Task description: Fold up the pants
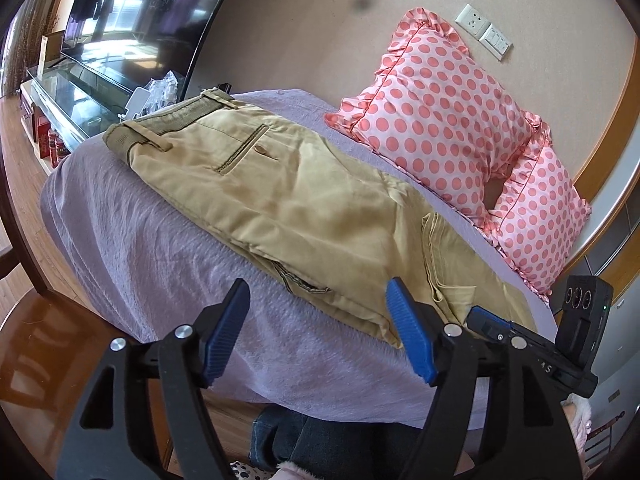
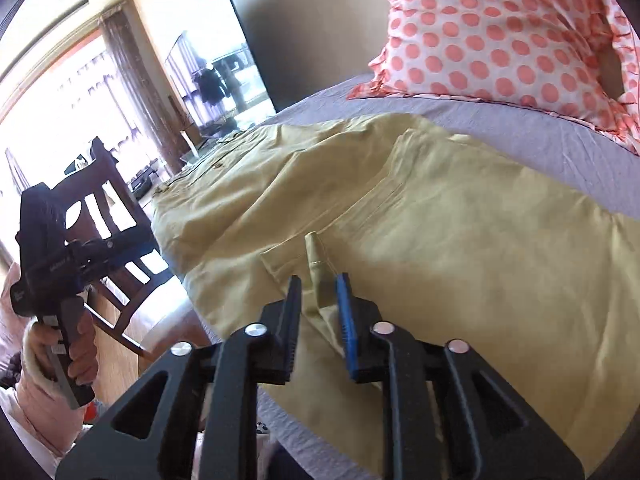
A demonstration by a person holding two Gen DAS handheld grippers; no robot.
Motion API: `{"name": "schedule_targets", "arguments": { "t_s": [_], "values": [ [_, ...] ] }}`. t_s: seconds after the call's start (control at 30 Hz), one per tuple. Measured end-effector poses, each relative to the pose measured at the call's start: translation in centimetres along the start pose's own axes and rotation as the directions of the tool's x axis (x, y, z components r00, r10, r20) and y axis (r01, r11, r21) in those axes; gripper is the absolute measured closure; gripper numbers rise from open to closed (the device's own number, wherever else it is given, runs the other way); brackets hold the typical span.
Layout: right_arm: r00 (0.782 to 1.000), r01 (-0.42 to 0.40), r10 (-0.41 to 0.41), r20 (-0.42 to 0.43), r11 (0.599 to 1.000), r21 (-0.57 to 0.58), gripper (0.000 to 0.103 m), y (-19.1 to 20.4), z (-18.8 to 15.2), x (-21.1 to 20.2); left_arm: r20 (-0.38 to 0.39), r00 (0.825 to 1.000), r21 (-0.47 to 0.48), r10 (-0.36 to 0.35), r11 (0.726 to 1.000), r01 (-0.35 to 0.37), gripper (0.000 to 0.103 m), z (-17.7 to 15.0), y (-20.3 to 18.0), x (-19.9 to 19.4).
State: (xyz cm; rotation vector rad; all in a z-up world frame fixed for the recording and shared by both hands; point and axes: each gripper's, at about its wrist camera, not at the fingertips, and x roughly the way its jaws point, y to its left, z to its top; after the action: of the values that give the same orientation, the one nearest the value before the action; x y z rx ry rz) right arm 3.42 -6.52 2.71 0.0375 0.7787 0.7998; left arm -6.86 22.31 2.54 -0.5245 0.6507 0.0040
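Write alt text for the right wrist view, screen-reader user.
The right gripper is pinching a raised fold of khaki cotton pants lying on a lavender bedspread. A pink polka-dot ruffled pillow rests at the head of the bed. At left, the person's hand holds the left gripper beside a dark wooden chair.

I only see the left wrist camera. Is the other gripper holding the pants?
Observer: Yes. The right gripper has its fingers pinched on a raised fold of the pants.
Operator: What's holding my gripper?
Observer: A hand wraps the handle of the left gripper.
Operator: Where's the light from?
Observer: A big bright window with curtains, past the bed's foot.
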Motion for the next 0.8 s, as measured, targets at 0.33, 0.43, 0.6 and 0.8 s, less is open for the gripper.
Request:
{"name": "schedule_targets", "arguments": {
  "t_s": [0.33, 0.43, 0.6, 0.8],
  "values": [
    [1.0, -0.022, 0.022, -0.003, 0.999, 0.035, 0.031, -0.1, -0.3, 0.0, 0.051, 0.996, -0.154, 0.076, 0.986, -0.068, 0.031, 3.4, 4.0, 0.1],
    [1.0, -0.029, 0.029, 0.002, 0.999, 0.045, 0.03, -0.2, -0.4, 0.0, 0.035, 0.995, -0.185, 0.099, 0.979, -0.091, 0.031, 4.2, 4.8, 0.8],
    [0.999, -0.042, 0.041, 0.006, 0.998, 0.053, 0.029, -0.4, -0.4, 0.0, 0.005, 0.994, -0.214, 0.108, 0.971, -0.104, 0.031, 5.3, 5.4, 2.3],
    [0.998, -0.059, 0.058, 0.018, 0.996, 0.067, 0.029, -0.7, -0.4, 0.1, -0.016, 0.994, -0.241, 0.104, 0.965, -0.105, 0.03, 6.8, 6.1, 3.7]
  ]
}}
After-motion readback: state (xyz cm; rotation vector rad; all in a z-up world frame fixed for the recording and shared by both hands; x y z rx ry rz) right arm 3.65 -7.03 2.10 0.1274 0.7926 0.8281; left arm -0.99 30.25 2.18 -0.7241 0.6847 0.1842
